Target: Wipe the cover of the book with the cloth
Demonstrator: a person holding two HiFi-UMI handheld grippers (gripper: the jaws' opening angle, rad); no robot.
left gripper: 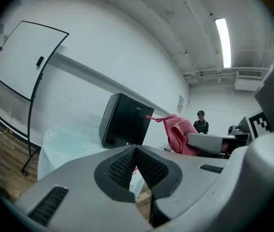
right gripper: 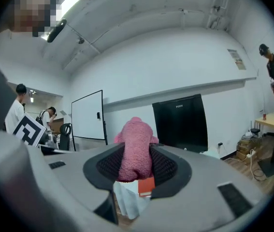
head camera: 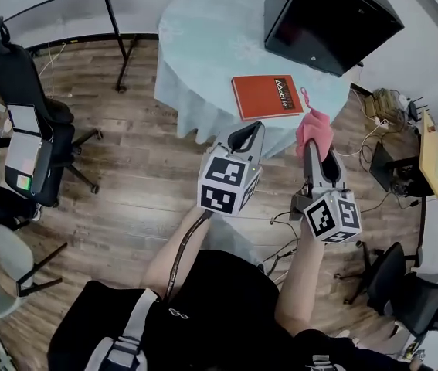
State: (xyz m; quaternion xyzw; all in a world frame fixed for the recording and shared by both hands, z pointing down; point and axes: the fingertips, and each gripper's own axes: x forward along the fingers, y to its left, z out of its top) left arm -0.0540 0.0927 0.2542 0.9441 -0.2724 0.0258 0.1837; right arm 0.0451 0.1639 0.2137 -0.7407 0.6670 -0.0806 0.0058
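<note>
Right claw (head camera: 317,147) pinches the pink cloth (head camera: 314,126); the book (head camera: 268,97) lies at its eleven o'clock on the bench (head camera: 203,45), long side nine-to-three. Left claw (head camera: 246,139), pressed together and empty, is nearer.

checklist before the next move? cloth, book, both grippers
1. Grip: cloth clamped between the fingers of the right gripper: ok.
2. The left gripper shut, nothing in it: ok.
3. The book flat on the table, cover bare: ok.
4. Contact with the cover: not ok, cloth is in the air, short of the book.
5. The black box apart from the book: ok.
</note>
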